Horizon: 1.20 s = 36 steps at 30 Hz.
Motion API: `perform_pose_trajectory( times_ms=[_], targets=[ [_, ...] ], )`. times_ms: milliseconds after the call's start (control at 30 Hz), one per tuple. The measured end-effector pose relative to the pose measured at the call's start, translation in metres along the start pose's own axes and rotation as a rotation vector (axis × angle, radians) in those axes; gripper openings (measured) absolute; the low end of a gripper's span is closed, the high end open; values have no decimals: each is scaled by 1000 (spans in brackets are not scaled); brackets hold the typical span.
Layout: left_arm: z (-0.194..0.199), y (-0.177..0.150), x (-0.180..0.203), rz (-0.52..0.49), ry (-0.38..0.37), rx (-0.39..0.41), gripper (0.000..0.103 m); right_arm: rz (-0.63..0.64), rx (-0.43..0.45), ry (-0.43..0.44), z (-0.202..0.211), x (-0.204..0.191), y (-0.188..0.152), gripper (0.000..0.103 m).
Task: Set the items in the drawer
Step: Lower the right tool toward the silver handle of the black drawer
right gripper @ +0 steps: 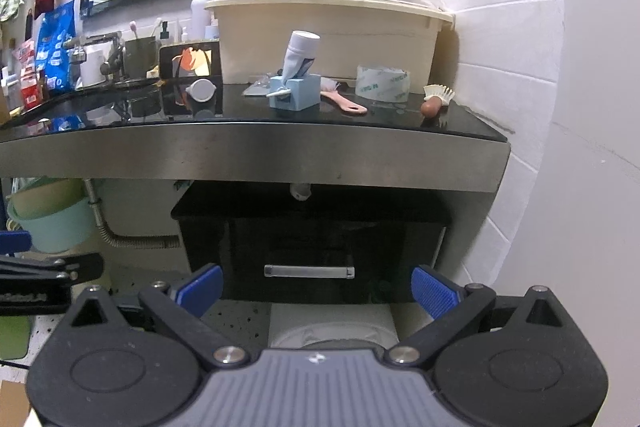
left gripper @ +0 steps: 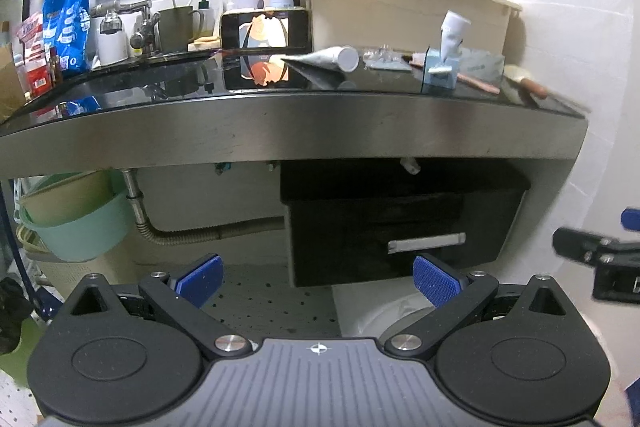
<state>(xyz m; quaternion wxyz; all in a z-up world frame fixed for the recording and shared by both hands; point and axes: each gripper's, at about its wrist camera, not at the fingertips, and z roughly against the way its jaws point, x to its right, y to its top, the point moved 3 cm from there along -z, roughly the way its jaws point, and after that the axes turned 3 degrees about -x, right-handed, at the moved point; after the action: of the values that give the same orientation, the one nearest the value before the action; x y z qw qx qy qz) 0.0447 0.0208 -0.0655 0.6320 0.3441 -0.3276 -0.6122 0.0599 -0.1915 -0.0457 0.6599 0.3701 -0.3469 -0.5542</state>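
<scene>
Your left gripper [left gripper: 318,281] hangs low in front of the black cabinet drawer with a silver bar handle [left gripper: 426,242], its jaws spread wide and holding nothing. Your right gripper [right gripper: 318,285] does the same, jaws released, and here the drawer [right gripper: 309,271] sits almost centred between the blue fingertips [right gripper: 434,291], shut flush with its cabinet.

Above, on the glossy black surface with a steel front edge [right gripper: 256,151], the right wrist view gives you the clearer look at the loose items: a light blue squeezer block holding a white tube upright [right gripper: 295,95], a pink-handled brush [right gripper: 346,103] just beside it, a roll of clear tape [right gripper: 384,83] and a white-bristled brush with a brown handle [right gripper: 434,99] near the wall. The left wrist view hides the tape roll but shows the silver toothpaste tube with a white cap [left gripper: 324,58] lying along its whole length, where the right view shows only its cap end. A phone with a lit screen [left gripper: 266,31] leans beside the cream plastic bin [left gripper: 408,15]. Each view catches the other gripper at its edge.
</scene>
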Motion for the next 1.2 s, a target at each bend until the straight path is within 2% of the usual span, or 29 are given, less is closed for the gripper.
perform_pose_trajectory(
  times_ms=[100,300,433,567,667,1000,1100,1200],
  targets=[
    [-9,-6,-5,-2,-20,-10,102,38,-11,-17,-13,4,-3,102],
    [-26,-19,-10,-36,22,-6,102,70,-30,-13,-39,8,-10,102],
    [-39,-28,-11,-62,19,-23,102,20,-7,19,-55,14,-15,102],
    [-52,-38,-12,-78,22,-39,101,67,35,42,-69,16,-17,102],
    [-55,-43,-12,-83,6,-31,102,113,48,57,-79,14,-18,102],
    [-66,-57,-14,-71,-49,-8,102,128,-16,160,-115,10,-15,102],
    [-69,-62,-18,-54,-64,2,102,174,0,191,-123,6,-14,102],
    [-72,-69,-18,-55,-61,5,102,239,-14,181,-134,-1,-10,102]
  ],
)
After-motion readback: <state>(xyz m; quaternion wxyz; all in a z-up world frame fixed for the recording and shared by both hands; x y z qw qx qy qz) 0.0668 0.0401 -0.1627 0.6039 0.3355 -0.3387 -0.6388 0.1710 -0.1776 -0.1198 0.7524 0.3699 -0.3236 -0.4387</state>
